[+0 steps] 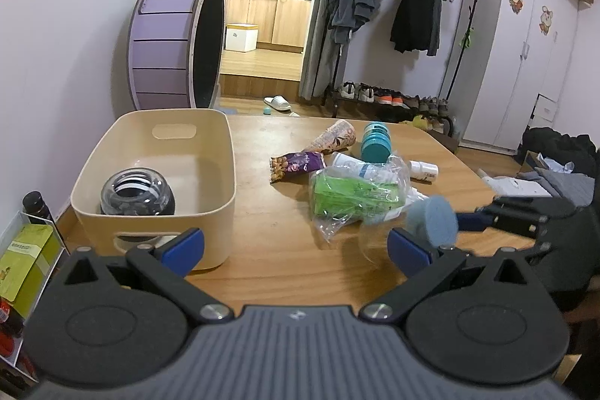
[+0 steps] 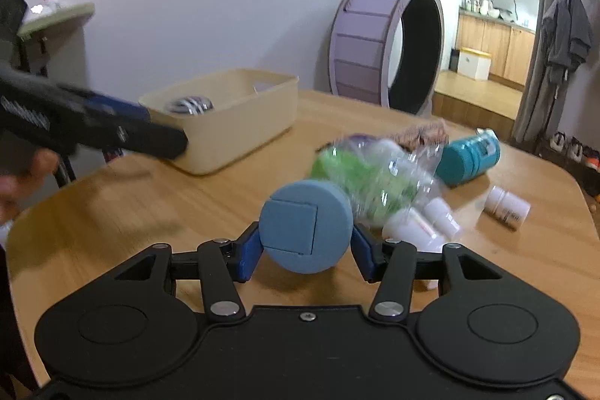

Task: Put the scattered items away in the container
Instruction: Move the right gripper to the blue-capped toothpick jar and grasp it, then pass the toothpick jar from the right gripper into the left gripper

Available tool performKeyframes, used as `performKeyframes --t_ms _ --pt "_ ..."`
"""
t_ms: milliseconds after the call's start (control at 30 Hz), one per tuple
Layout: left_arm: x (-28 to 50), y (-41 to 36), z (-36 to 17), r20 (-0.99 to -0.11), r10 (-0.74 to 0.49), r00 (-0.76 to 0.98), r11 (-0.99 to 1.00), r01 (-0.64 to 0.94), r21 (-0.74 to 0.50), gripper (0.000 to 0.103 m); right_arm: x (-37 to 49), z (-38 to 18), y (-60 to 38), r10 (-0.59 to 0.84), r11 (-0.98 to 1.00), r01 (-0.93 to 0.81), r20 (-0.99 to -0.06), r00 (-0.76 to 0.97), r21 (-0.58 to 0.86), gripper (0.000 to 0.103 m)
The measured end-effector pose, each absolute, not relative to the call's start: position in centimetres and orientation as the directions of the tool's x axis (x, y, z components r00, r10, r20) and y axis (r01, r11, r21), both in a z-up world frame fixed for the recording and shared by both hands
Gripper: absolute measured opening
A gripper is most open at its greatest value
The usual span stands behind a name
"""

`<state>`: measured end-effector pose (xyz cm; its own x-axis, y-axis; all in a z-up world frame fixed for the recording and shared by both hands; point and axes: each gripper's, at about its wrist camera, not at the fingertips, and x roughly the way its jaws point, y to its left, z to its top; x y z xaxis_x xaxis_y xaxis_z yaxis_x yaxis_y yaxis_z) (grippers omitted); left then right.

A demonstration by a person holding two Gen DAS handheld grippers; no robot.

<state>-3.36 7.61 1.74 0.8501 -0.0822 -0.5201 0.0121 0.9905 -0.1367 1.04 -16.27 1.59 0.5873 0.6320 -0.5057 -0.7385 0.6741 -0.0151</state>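
- Right hand-held gripper (image 2: 306, 250) is clamped on a round grey-blue disc (image 2: 305, 225) above the wooden bench (image 2: 150, 197).
- Left hand-held gripper (image 1: 296, 246) is spread apart, empty, beside the cream plastic tub (image 1: 157, 175).
- Label on the teal jar (image 2: 468, 158) is too blurred to read.

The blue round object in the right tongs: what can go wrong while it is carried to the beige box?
1. The right tongs hold the blue round object only at its curved edges, so it may slip or roll out.
2. The open left tongs sit near the beige box, so the two could collide on the way.
3. The glass ball already lies in the box; a dropped object might strike it.
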Motion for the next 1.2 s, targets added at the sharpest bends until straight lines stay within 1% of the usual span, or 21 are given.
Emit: performKeyframes --t_ms 133,300,400,467,500,533,633,667,733,767,900,967,1033,1200 --pt "-3.1 7.5 1.6 -0.524 -0.086 0.848 0.991 0.016 -0.137 0.103 1.5 2.5 -17.1 0.658 0.676 -0.737 -0.472 0.587 0.026 0.049" --pt "-2.7 7.1 1.4 -0.527 -0.098 0.844 0.99 0.028 -0.14 0.103 2.4 2.3 -17.0 0.664 0.675 -0.736 -0.476 0.577 0.049 0.05" --pt "-2.4 7.0 1.2 -0.534 -0.141 0.834 0.983 0.053 -0.177 0.103 3.0 2.5 -17.4 0.688 0.672 -0.733 -0.452 0.568 0.101 0.058" --pt "-2.3 7.1 1.0 -0.528 -0.187 0.828 0.972 0.08 -0.22 0.103 3.1 2.9 -18.0 0.688 0.671 -0.736 -0.45 0.569 0.095 0.062" --pt "-2.3 7.0 1.0 -0.513 -0.195 0.836 0.97 0.085 -0.229 0.103 3.1 3.0 -18.2 0.685 0.673 -0.734 -0.448 0.574 0.088 0.065" --pt "-2.4 6.9 1.0 -0.498 -0.199 0.844 0.969 0.094 -0.228 0.103 3.1 3.2 -18.6 0.681 0.679 -0.729 -0.443 0.583 0.085 0.069" --pt "-2.4 6.3 1.0 -0.465 -0.249 0.849 0.959 0.148 -0.243 0.103 3.4 3.7 -20.2 0.679 0.693 -0.713 -0.432 0.594 0.11 0.073" --pt "-2.3 6.1 1.0 -0.461 -0.26 0.848 0.955 0.157 -0.251 0.102 3.6 3.8 -20.7 0.677 0.698 -0.706 -0.429 0.598 0.117 0.075" --pt "-2.0 5.5 0.9 -0.465 -0.259 0.847 0.956 0.157 -0.246 0.101 3.7 4.0 -21.7 0.673 0.708 -0.694 -0.419 0.609 0.129 0.083" --pt "-1.9 5.2 0.9 -0.466 -0.261 0.845 0.957 0.163 -0.241 0.101 3.8 4.1 -22.2 0.676 0.709 -0.692 -0.414 0.609 0.138 0.084" --pt "-1.2 3.9 0.4 -0.472 -0.275 0.838 0.956 0.184 -0.23 0.097 4.0 4.6 -23.9 0.693 0.7 -0.694 -0.399 0.601 0.17 0.092" --pt "-1.0 3.5 0.2 -0.462 -0.268 0.845 0.958 0.182 -0.224 0.092 4.1 4.8 -24.6 0.695 0.702 -0.688 -0.386 0.607 0.182 0.096" --pt "-0.6 3.0 0.0 -0.467 -0.284 0.837 0.955 0.207 -0.211 0.086 4.2 4.8 -25.2 0.693 0.708 -0.678 -0.375 0.615 0.198 0.097" --pt "0.2 1.7 -0.4 -0.463 -0.301 0.834 0.952 0.23 -0.204 0.081 4.4 4.3 -26.2 0.686 0.719 -0.66 -0.374 0.624 0.216 0.097"
